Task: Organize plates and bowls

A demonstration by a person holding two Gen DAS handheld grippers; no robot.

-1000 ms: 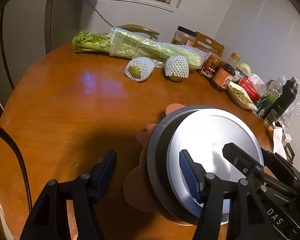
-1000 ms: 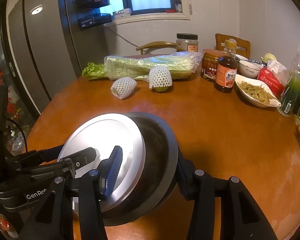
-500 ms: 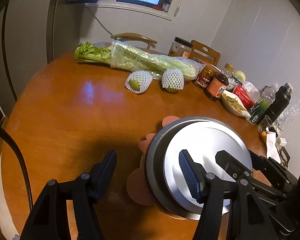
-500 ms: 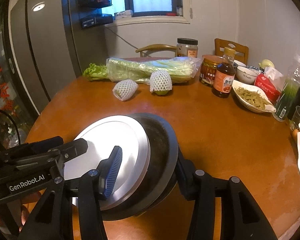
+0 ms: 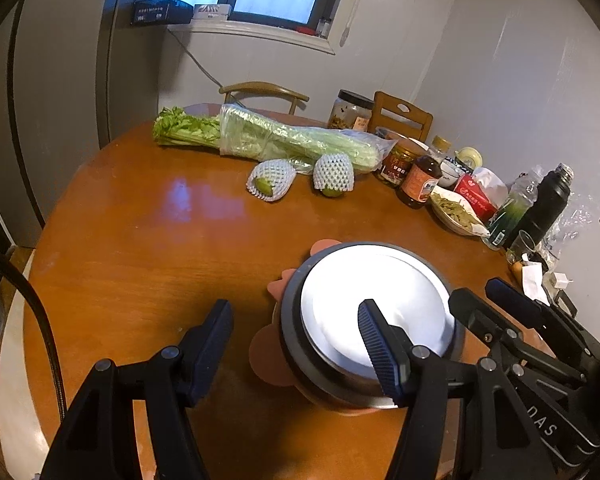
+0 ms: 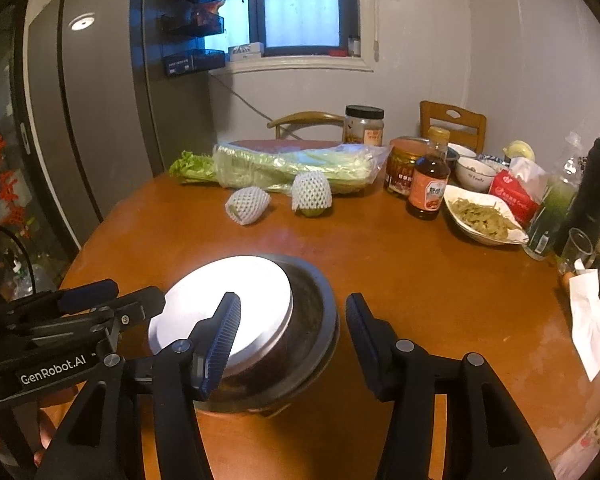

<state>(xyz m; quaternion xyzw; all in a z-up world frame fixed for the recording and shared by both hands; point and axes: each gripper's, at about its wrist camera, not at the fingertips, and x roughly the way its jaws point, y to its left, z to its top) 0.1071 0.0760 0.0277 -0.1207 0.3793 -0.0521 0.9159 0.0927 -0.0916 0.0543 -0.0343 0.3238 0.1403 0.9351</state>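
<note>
A silver plate [image 5: 376, 300] [image 6: 220, 304] lies in a dark metal bowl [image 5: 292, 328] [image 6: 316, 312], which rests on a pink scalloped mat [image 5: 264, 356] on the round wooden table [image 5: 140, 272]. My left gripper [image 5: 296, 344] is open. One finger hangs over the plate, the other over bare table, and neither touches. My right gripper [image 6: 294, 336] straddles the bowl's right rim. Its jaws are opening, with the outer finger apart from the rim. Each gripper also shows in the other's view: the right gripper [image 5: 478, 292], the left gripper [image 6: 120, 294].
At the back lie bagged celery [image 5: 292, 140] and two netted fruits [image 5: 270, 180]. Along the right stand jars, a sauce bottle [image 6: 428, 184], a white dish of food [image 6: 484, 220], a tissue pack, a black flask [image 5: 544, 204] and a glass. Two chairs stand behind the table, a fridge [image 6: 80, 120] at left.
Both grippers have risen and drawn back from the stack, which looks smaller. The right gripper's jaws have widened and its outer finger has come off the bowl's rim.
</note>
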